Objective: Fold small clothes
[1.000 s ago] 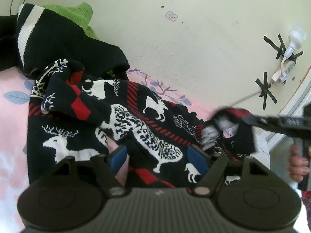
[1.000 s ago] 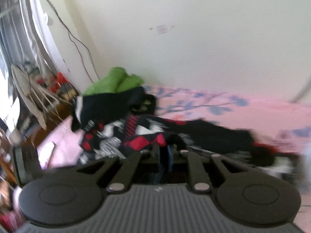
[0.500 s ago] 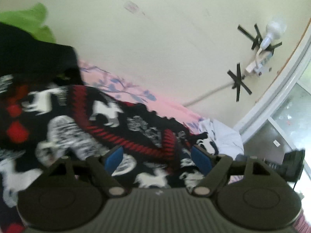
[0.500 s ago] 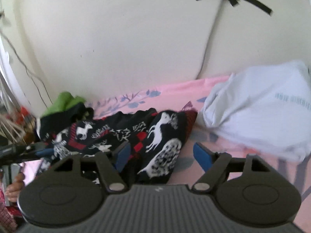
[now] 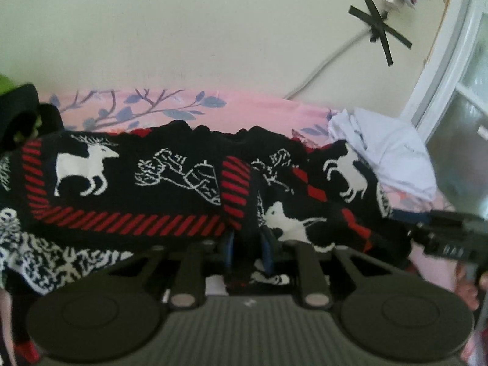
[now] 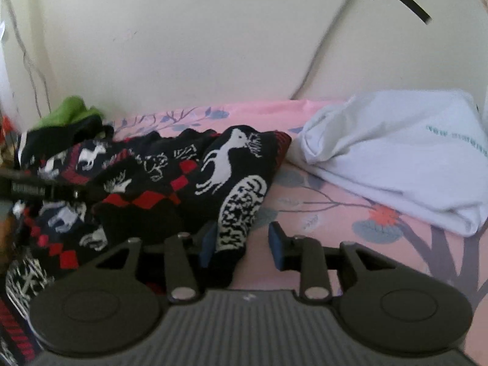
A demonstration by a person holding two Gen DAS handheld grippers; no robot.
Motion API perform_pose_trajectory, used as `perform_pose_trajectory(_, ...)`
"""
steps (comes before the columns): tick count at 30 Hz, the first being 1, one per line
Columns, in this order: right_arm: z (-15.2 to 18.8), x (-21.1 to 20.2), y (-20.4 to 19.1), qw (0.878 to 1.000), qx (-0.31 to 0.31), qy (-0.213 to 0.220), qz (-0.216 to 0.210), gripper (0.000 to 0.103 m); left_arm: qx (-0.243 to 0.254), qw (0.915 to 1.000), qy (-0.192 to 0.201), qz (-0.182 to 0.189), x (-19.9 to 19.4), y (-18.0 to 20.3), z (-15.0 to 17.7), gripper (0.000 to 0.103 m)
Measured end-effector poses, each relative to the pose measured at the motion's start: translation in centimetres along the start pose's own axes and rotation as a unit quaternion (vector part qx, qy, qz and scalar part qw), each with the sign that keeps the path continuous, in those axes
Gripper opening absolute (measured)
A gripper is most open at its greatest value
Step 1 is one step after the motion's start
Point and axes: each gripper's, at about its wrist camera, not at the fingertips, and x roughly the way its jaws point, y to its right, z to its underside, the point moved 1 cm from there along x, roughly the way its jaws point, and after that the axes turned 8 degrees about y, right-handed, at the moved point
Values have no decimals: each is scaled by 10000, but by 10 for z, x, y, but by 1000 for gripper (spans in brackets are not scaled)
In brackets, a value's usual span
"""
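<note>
The left gripper (image 5: 247, 251) has just closed, seemingly pinching the reindeer sweater (image 5: 152, 183); the right gripper (image 6: 241, 245) has been closing. Its jaws stand apart around the sweater's edge

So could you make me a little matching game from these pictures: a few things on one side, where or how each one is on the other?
Things:
1. reindeer sweater
2. white garment
3. green cloth
4. black tape cross

Places:
A. stuck on the wall
B. far left, by the wall
C. folded at the bed's right end
D. spread across the bed's middle, under both grippers

Pairs: 1-D, 2-C, 3-B, 4-A
</note>
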Motion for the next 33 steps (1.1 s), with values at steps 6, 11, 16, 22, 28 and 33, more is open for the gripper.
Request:
perform_pose_trajectory(6,-1,-40,-1,9981,358,495,45,35,-119,9996,242,74,-49,-13,5,37)
perform_pose_trajectory(11,-16,-63,-15,9963,420,693,-270,36,-347,9959,793,280,-139,-56,34,48)
perform_pose_trajectory(16,-40,-51,-77,9925,-112,661,-1020,36,-894,9869,1247,-500,-223,-120,79,50)
perform_pose_trajectory(22,-46,7,-213,9621,-967,60,-2549,36,-1693,9615,1765,-1254,-299,-172,116,51)
perform_pose_trajectory(28,-7,48,-343,9186,-1928,-708,-3376,48,-2089,9479,2023,-1302,-322,-196,136,52)
perform_pose_trajectory(33,37,49,-393,8869,-3233,-1135,-3099,48,-2160,9446,2140,-1234,-333,-210,149,54)
